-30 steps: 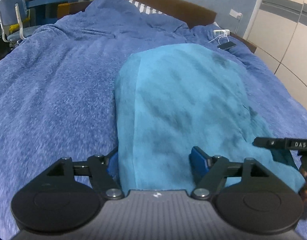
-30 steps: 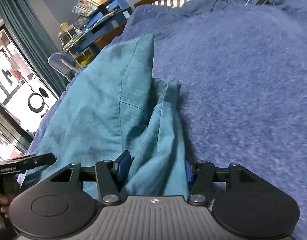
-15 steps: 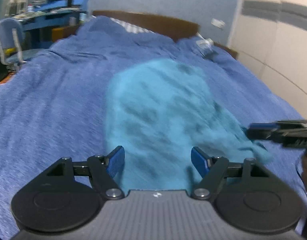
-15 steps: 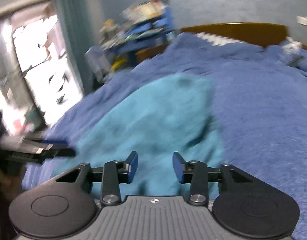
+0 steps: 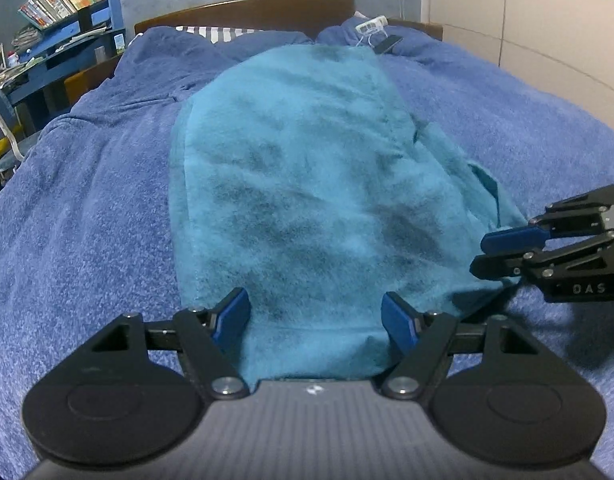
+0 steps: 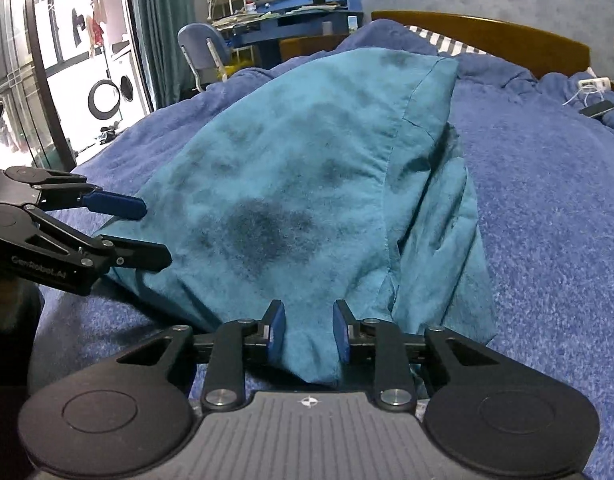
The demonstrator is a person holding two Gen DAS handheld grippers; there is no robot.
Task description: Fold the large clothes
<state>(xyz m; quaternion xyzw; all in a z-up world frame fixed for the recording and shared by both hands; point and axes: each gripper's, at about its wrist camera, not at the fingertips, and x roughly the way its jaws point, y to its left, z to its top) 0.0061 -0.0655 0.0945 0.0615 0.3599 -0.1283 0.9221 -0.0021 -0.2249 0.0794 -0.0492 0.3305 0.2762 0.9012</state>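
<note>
a: teal garment (image 5: 307, 184) — where have you got it?

b: you've got it lying lengthwise on the blue fleece blanket (image 5: 87, 208) that covers the bed, folded into a long panel that runs from your grippers up toward the wooden headboard (image 5: 247, 10). its right edge is bunched into loose folds beside the seam.

a: and your left gripper (image 5: 315, 320)?

b: your jaws are spread wide, one blue pad on each side of the near hem. cloth lies between them, but neither pad presses on it.

a: your right gripper (image 6: 309, 334)?

b: its jaws have just been closing, and a ridge of the teal cloth stands between the blue pads. the pads sit right against that ridge, though i cannot tell for sure that they pinch it yet.

a: how do the two tools sit?

b: both at the near end of the garment, your left at its left part, your right at the right corner, apart from each other.

a: anything else on the bed?

b: a phone (image 5: 387, 44) and a white power strip (image 5: 371, 24) up by the headboard, well apart from the garment's near end
</note>
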